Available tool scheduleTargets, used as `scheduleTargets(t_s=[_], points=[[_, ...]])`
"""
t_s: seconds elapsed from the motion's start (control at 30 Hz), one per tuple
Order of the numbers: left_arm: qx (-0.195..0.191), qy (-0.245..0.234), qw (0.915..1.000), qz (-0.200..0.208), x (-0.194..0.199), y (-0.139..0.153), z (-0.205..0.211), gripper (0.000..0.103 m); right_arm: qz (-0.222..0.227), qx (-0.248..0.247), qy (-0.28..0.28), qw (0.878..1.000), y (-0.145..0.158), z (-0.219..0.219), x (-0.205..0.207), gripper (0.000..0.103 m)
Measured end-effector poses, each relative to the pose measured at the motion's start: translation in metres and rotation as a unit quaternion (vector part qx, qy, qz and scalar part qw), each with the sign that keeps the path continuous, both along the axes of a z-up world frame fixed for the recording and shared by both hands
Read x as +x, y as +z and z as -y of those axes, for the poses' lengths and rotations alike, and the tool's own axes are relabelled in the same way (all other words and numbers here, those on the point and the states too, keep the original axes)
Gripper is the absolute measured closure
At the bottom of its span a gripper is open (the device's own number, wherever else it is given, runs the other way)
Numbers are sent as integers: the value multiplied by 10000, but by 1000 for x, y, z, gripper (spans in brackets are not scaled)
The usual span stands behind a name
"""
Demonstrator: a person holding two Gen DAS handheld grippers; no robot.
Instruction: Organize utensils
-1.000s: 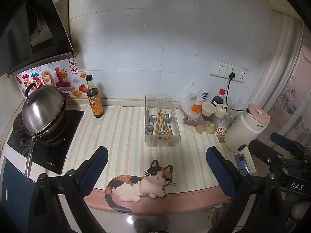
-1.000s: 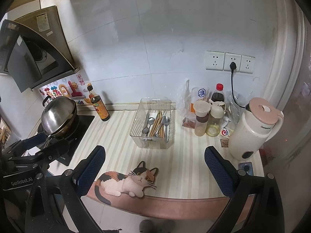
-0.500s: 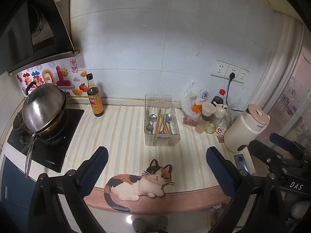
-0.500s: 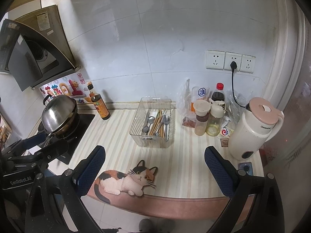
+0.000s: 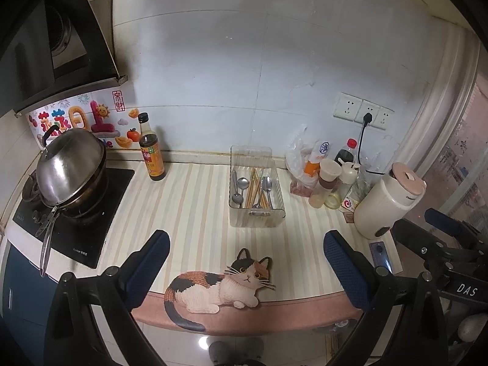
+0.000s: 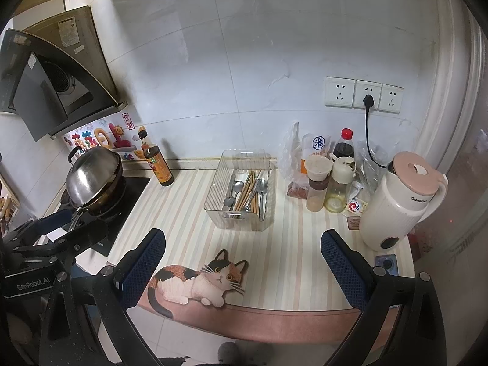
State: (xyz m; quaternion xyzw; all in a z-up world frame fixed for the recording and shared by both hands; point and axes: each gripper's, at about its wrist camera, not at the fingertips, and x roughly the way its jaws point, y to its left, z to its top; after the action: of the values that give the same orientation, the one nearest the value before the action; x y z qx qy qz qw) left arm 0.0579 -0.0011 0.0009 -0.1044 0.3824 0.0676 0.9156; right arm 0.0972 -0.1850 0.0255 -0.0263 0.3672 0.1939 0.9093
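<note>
Clear utensil bin (image 5: pixel 256 195) holding spoons and chopsticks, far beyond wide-spread, empty left gripper (image 5: pixel 245 263) and right gripper (image 6: pixel 243 259).

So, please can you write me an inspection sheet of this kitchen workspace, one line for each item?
Surface: striped counter mat with a cat picture at its front edge.
Job's things: clear bin holds spoons and chopsticks, mixed together.
Clutter: soy sauce bottle to the left of the bin; condiment bottles and a plastic bag to its right.
Grippers: left gripper and right gripper both open, holding nothing, above the counter's front edge.
Cables: black cord plugged into the wall socket, running down behind the kettle.
Surroundings: lidded pan on the stove, range hood above.
</note>
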Motion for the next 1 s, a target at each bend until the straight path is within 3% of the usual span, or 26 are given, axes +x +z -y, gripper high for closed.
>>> scheduleTargets(t_s=[1.0], points=[[20,-10,10000,2,7,3,-1,0,-22,-8,30,10000,-5,3,4,0]])
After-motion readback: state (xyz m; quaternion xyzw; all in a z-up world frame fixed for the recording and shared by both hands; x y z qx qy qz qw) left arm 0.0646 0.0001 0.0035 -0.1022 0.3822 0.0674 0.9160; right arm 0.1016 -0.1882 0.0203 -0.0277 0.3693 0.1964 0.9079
